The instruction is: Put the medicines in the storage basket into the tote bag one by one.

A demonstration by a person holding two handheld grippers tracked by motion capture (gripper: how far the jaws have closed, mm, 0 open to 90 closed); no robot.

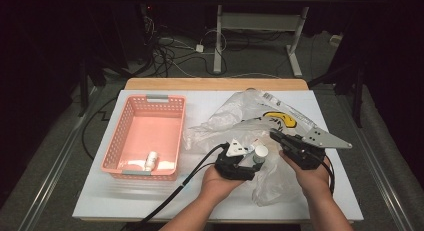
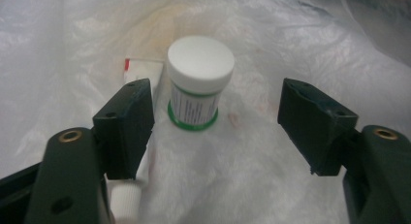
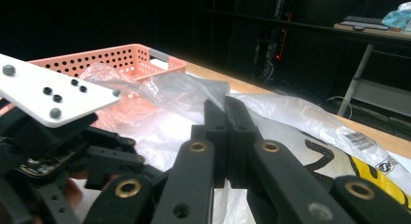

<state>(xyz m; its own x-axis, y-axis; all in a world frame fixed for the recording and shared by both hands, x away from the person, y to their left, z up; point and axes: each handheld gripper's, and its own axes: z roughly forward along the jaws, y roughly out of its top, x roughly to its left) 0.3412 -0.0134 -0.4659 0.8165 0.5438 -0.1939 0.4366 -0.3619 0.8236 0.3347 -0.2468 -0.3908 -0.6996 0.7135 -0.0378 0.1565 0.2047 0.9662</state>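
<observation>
My left gripper [image 2: 216, 132] has its jaws spread apart with nothing pressed between them. Ahead of the gap, nearer the left jaw, stands a small white jar [image 2: 198, 81] with a white lid and a green band round its foot, upright on the crumpled plastic bag [image 2: 271, 185]. Just beside the jar, on its left, a white tube [image 2: 140, 73] lies along the bag, its ribbed cap passing under my left jaw. From above, the jar [image 1: 260, 152] sits on the bag [image 1: 235, 116] between my two grippers. My right gripper [image 3: 225, 120] has its jaws pressed together; whether they pinch the bag's film I cannot tell. It lies just right of the jar. Well left of the jar, off the bag, the pink basket [image 1: 125, 141] holds a small white bottle [image 1: 150, 160] near its front wall.
</observation>
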